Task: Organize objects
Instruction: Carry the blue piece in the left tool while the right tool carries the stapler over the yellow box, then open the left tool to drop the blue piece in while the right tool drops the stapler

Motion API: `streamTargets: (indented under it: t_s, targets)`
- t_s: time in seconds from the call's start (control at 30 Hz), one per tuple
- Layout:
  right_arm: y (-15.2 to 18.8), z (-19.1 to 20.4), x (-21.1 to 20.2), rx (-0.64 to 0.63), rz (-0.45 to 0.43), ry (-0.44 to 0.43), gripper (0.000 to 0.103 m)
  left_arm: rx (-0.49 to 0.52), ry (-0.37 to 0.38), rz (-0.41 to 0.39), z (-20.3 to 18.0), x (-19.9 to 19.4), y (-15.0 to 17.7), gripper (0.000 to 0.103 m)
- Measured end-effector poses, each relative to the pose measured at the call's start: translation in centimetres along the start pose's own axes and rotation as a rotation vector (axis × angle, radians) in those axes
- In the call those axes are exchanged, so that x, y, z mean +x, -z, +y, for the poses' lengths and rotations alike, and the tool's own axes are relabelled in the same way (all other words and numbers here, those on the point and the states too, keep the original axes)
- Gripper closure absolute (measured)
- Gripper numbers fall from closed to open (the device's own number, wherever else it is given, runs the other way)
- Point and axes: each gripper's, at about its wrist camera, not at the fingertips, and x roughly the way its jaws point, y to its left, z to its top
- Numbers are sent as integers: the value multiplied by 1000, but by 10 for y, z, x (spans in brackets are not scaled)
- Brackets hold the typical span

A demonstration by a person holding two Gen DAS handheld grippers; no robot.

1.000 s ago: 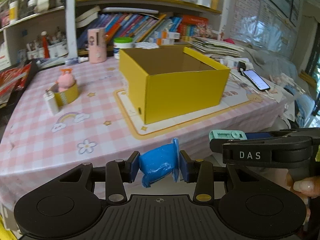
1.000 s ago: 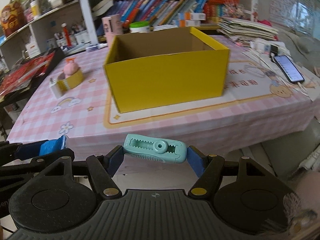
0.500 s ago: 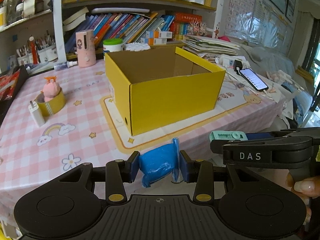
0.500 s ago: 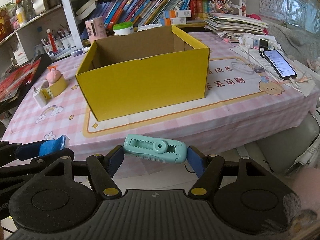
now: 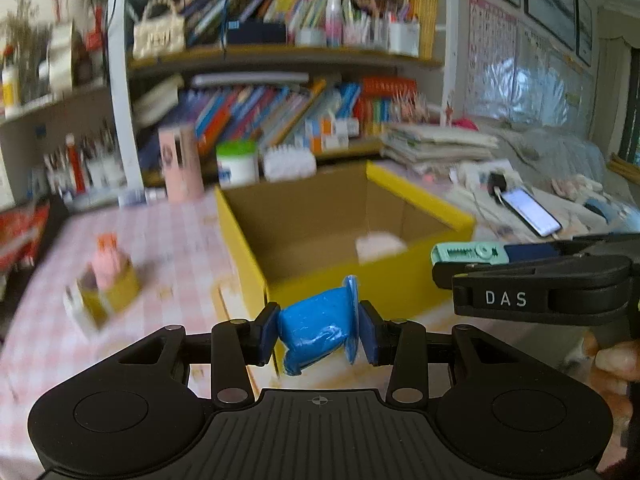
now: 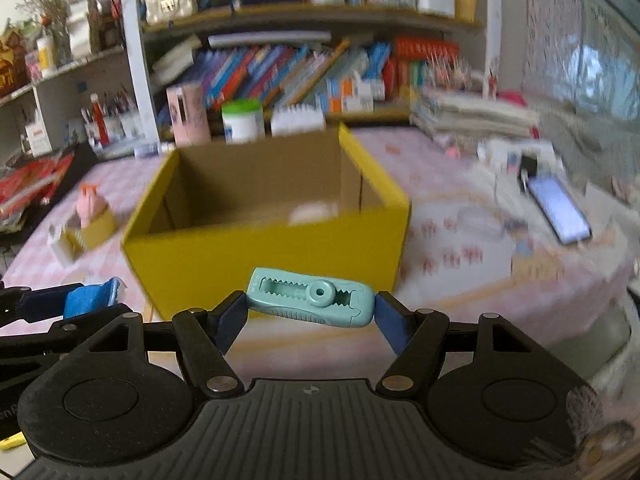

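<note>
My left gripper (image 5: 318,330) is shut on a blue soft packet (image 5: 316,328), held in front of the near wall of the open yellow cardboard box (image 5: 352,276). My right gripper (image 6: 310,312) is shut on a teal correction-tape dispenser (image 6: 310,303), held just before the box's near wall (image 6: 264,252). A pale object (image 6: 314,213) lies inside the box at the right. In the left wrist view the dispenser (image 5: 468,253) shows at the right, level with the box rim. In the right wrist view the packet (image 6: 90,296) shows at lower left.
The box stands on a pink checked tablecloth (image 5: 168,240). A pink figure in a yellow tape roll (image 5: 106,276) stands left of it. A phone (image 6: 558,208) lies at the right. A pink cylinder (image 6: 188,114) and a green-lidded jar (image 6: 242,120) stand behind, before bookshelves.
Both grippers have risen and moved toward the box, so its inside now shows. The view is blurred by motion. Both grips are unchanged.
</note>
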Motion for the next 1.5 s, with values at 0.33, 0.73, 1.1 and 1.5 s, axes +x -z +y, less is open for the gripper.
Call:
streamTargets:
  t_s: [0.33,0.73,1.1,1.5]
  targets:
    - [-59,-11,46,-114,-83,-92,35,14,-91,-17,-6,50,-33,63]
    - [-90,-6,126,-249,-12,-200,35,28,-152,91,-19,112,-44,63]
    - [-94,5,190,-420,184,-253,35,-1,-177,184,-19,145,-46,63]
    - [-97,0,205,-397,275,-256,35,1,-216,186,-20,147,-45,51]
